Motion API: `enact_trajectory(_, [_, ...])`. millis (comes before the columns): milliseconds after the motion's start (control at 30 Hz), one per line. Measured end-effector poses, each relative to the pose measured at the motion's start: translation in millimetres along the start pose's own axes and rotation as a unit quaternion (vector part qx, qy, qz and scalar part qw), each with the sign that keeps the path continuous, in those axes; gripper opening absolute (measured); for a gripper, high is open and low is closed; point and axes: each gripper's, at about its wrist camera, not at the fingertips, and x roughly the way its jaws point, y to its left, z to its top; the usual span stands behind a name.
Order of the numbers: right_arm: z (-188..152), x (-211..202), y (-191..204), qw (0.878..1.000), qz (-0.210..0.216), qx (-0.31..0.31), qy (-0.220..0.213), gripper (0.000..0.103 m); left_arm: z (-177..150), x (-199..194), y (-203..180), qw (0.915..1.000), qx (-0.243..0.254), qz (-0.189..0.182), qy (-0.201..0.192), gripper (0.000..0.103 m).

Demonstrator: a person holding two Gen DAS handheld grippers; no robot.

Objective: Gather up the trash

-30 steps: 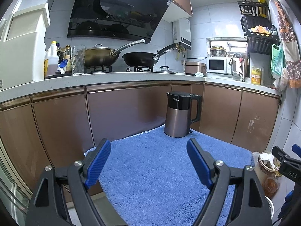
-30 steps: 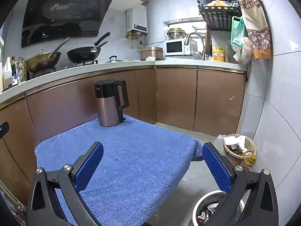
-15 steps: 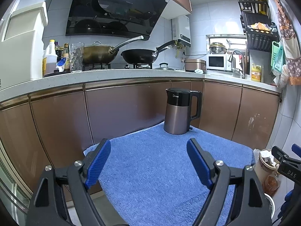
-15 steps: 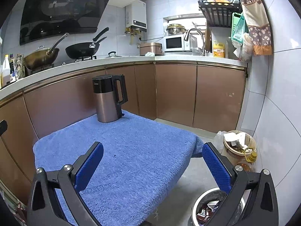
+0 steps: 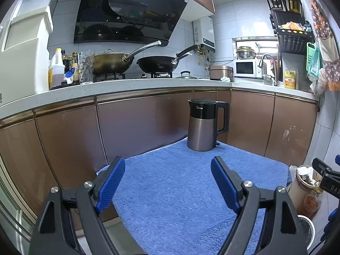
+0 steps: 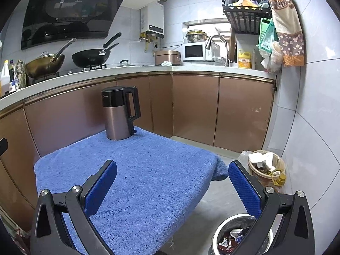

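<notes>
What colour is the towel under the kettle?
Blue; the towel under the kettle shows best in the right wrist view.

Left tongs (image 5: 167, 165) and right tongs (image 6: 173, 170) agape, empty.

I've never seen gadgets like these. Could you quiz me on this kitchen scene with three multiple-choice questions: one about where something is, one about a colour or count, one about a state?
1. Where does the kettle stand?
A. on the blue towel
B. on the stove
C. in the sink

2. How many pans sit on the stove?
A. one
B. two
C. four

3. How is the right tool?
A. shut on trash
B. open and empty
C. shut on the kettle

Answers:
1. A: its base rests at the far edge of the blue towel.
2. B: a brass-coloured wok and a black pan.
3. B: its blue pads stand wide apart, with nothing between them.
</notes>
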Motion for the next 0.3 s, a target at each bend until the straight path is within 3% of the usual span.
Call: enact_trajectory(300, [-0.5, 3.2, -2.6, 1.000, -0.004, 0.001, 0.004, 0.103, 0.6, 7.4, 1.1, 1.0000, -0.002, 0.000, 0.006, 0.082])
